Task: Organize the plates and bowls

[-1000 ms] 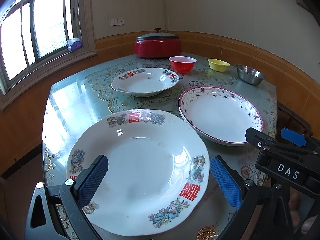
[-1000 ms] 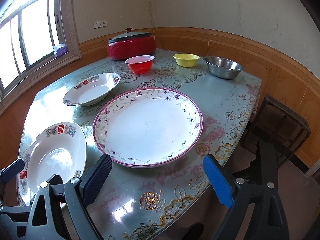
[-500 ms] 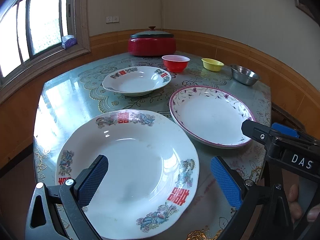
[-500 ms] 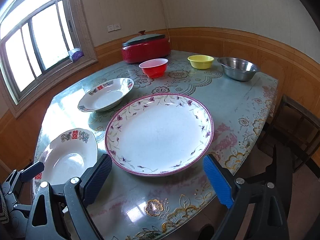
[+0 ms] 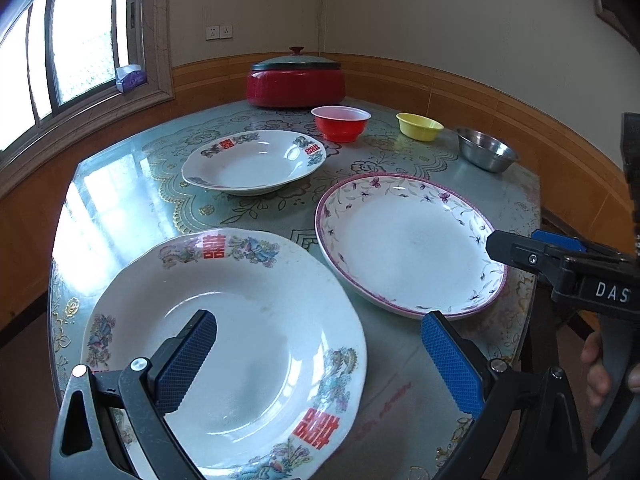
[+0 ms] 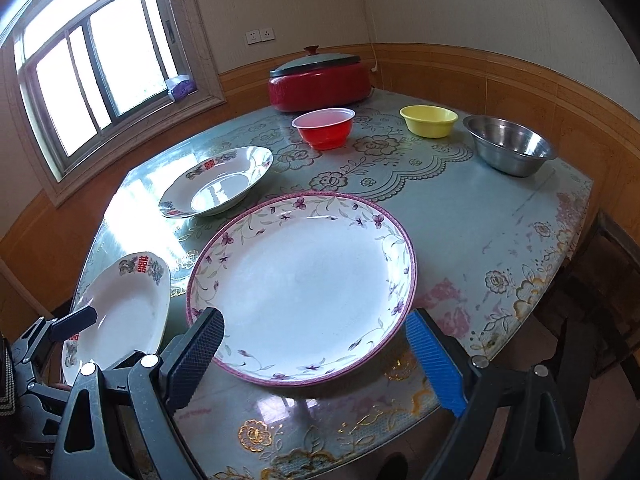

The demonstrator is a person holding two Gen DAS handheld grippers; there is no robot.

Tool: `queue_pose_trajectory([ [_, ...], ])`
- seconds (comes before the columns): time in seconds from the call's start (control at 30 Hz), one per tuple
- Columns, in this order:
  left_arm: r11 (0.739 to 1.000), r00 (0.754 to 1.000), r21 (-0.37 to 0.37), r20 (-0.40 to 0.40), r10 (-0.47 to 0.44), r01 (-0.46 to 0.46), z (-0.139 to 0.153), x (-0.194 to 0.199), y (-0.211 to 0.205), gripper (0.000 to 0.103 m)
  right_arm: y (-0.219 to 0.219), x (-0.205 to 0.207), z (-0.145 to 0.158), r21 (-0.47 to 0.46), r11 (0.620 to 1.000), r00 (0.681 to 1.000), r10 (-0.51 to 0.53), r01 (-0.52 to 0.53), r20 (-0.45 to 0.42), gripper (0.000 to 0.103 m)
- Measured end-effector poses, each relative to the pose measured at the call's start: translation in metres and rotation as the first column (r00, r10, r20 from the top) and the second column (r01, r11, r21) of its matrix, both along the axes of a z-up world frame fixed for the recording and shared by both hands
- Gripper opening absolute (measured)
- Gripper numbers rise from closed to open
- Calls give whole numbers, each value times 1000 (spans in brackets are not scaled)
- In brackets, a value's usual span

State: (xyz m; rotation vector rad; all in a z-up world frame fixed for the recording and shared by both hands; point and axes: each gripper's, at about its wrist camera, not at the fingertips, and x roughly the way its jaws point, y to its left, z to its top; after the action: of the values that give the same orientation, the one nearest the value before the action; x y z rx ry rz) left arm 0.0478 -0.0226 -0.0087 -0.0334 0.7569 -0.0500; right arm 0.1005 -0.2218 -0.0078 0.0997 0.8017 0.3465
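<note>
A large white plate with red characters (image 5: 240, 344) lies at the table's near left; my open left gripper (image 5: 320, 360) hovers over its near part, empty. A purple-rimmed floral plate (image 6: 300, 280) lies at the near right, also in the left wrist view (image 5: 408, 240); my open right gripper (image 6: 316, 360) hovers at its near edge, empty. A smaller deep plate with red characters (image 5: 252, 164) sits behind. A red bowl (image 6: 324, 128), a yellow bowl (image 6: 429, 120) and a steel bowl (image 6: 508, 146) stand in a row at the back.
A red lidded cooker (image 5: 296, 80) stands at the table's far edge by the wall. The table (image 6: 460, 216) has a glossy floral cover. A dark wooden chair (image 6: 600, 280) stands to the right. A window is on the left.
Both grippers have pulled back and risen slightly, so more of the table shows. The plates and bowls have not moved. Both stay open.
</note>
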Motion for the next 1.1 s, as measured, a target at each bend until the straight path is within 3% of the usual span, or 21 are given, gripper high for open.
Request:
queue_pose_trajectory([
  [0.13,999,1000,-54,6,5,-4,3,8,-1,103,-20,32,-3,-4,999,999,32,-32,-23,89],
  [0.2,996,1000,-84,1,8,-8,5,14,-2,103,-30,51,-5,-5,999,998,49,-50,-37,80],
  [0.27,995,1000,-95,8,24,-23,8,19,-5,103,-36,72,-9,-13,997,995,70,-71,-66,62],
  [0.33,993,999,-117,16,38,-36,11,23,-9,103,-37,92,-14,-26,994,991,103,-106,-88,50],
  [0.43,990,999,-130,5,49,-48,14,31,-17,103,-35,118,-22,-57,986,981,146,-154,-129,40],
  [0.77,989,991,-84,-62,115,-120,11,44,-56,103,-22,165,-38,-100,924,923,351,-369,-161,38],
  [1.0,979,983,-136,-115,140,-155,1,41,-78,101,-9,177,-46,-135,838,846,509,-529,-161,29],
  [1.1,972,977,-154,-145,157,-179,-5,39,-86,92,-6,176,-48,-142,796,807,570,-589,-152,23],
])
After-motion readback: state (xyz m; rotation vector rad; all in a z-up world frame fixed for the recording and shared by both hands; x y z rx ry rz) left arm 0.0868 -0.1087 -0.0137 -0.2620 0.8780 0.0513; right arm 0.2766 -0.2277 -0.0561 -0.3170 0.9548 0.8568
